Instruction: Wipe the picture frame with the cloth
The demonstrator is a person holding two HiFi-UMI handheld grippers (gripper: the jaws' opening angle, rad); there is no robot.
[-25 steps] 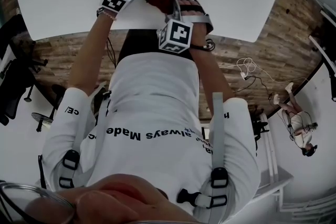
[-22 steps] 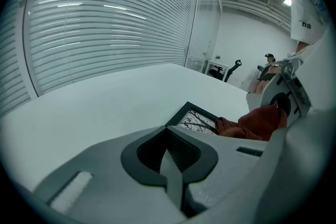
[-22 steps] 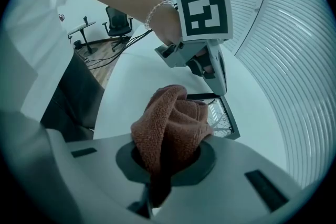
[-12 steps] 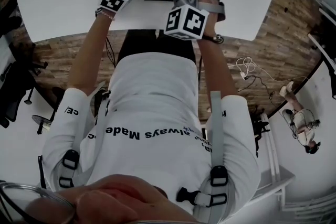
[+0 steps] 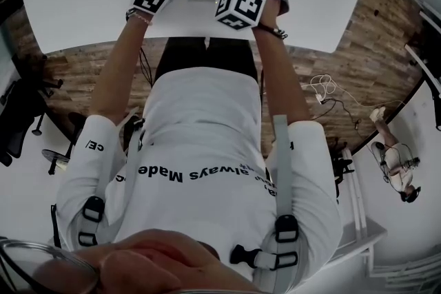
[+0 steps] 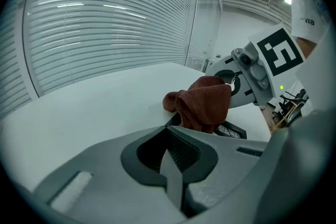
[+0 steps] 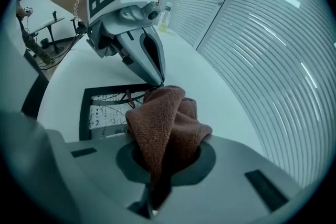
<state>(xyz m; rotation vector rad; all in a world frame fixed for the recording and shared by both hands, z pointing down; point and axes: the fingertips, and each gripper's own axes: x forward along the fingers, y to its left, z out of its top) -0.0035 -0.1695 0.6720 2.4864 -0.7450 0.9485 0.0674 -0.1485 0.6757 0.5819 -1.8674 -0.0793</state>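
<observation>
Clamping the cloth [image 7: 165, 118], right gripper [image 7: 157, 176] is seemingly finishing its sweep to the picture frame's [image 7: 84, 113] far edge; left gripper [image 7: 157, 81], jaws closed, is pinning a corner.

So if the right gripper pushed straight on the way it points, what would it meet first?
Probably the picture frame, and the cloth clamped in the right gripper would touch it first. The left gripper has its tip just beyond that; depth is unclear.
</observation>
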